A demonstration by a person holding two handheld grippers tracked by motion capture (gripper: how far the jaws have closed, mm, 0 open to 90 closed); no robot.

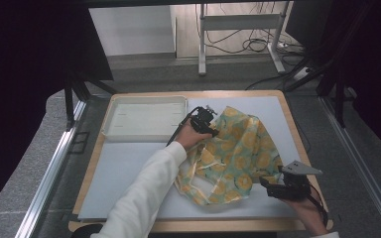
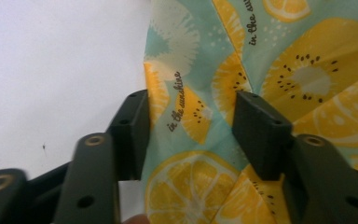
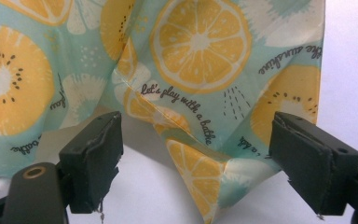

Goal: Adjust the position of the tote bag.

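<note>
White tray [image 1: 145,118] sits empty at the far left of the counter [image 1: 129,163], well apart from the work. To its right, the left claw [image 1: 209,128] rests at the upper-left edge of the citrus-print cloth [image 1: 238,153]; in the left gripper view its jaws stand apart with the cloth's edge between them, pads not pressing. The cloth lies crumpled across the middle and right of the counter. At the near right corner the right claw [image 1: 270,187] hovers just beside the cloth's lower edge, jaws wide apart and holding nothing. This looks like the taking-hold step before spreading or folding. Next, each claw should probably close on its edge, catching a single layer rather than a bunch.
</note>
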